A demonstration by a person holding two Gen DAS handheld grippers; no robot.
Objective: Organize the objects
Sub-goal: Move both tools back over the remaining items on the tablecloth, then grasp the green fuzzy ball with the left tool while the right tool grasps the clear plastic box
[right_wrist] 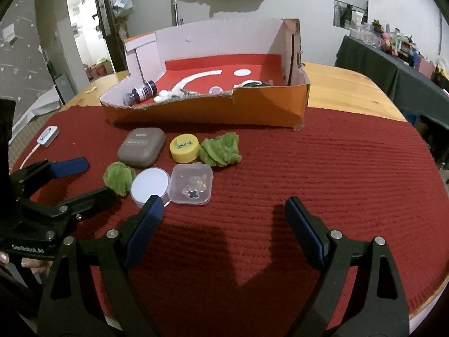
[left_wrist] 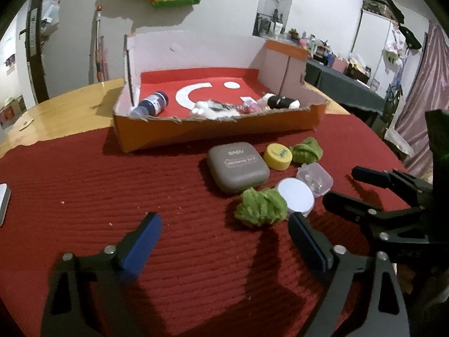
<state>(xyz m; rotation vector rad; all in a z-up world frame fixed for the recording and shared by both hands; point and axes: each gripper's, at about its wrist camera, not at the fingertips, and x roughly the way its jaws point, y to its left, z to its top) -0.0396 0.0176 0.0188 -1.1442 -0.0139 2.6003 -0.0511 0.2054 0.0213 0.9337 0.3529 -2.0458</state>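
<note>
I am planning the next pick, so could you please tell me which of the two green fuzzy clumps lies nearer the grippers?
The green fuzzy clump beside the round white lid is nearer; the other clump sits farther back, next to the yellow cap.

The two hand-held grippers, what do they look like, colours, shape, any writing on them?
Both look alike. The left hand-held gripper and the right hand-held gripper have matte black, angular frames with triangular cut-outs and round silver pivot screws. Each ends in two flat fingers with blue pads. In the right wrist view, the left one's body carries white lettering, "GenRobot.AI". No cables show on either.
</note>
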